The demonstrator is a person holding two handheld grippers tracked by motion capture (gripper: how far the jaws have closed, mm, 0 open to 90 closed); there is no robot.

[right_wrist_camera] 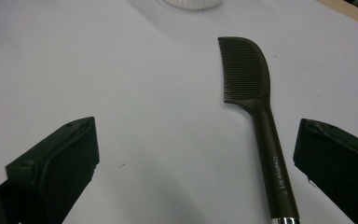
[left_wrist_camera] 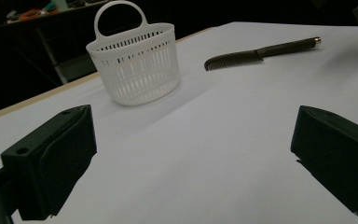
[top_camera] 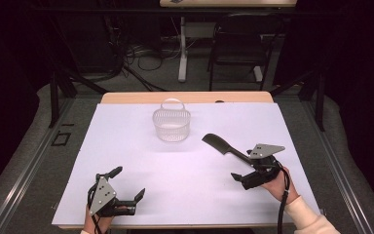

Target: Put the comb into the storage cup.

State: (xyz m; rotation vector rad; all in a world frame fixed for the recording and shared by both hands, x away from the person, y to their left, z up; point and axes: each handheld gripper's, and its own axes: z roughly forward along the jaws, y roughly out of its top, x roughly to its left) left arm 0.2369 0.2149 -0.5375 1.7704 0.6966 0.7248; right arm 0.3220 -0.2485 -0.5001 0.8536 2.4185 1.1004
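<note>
Left tongs [top_camera: 128, 184] spread wide, empty, idle near table [top_camera: 126, 146] front edge. Basket [top_camera: 171, 125] upright mid-table, nothing seen inside. Comb [top_camera: 224, 146] flat on table, ungrasped. Right tongs [top_camera: 248, 165] agape, straddling comb handle. Likely early: grasp, lift, drop in basket remain.

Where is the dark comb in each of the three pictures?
High view: the comb lies right of centre on the white table, its handle end running under the right gripper.
Left gripper view: the comb is at the upper right, flat on the table.
Right gripper view: the comb is right of centre, between the open jaws, nearer the right one.
Shared landmark: the white basket, which stands beyond the comb's toothed end.
</note>
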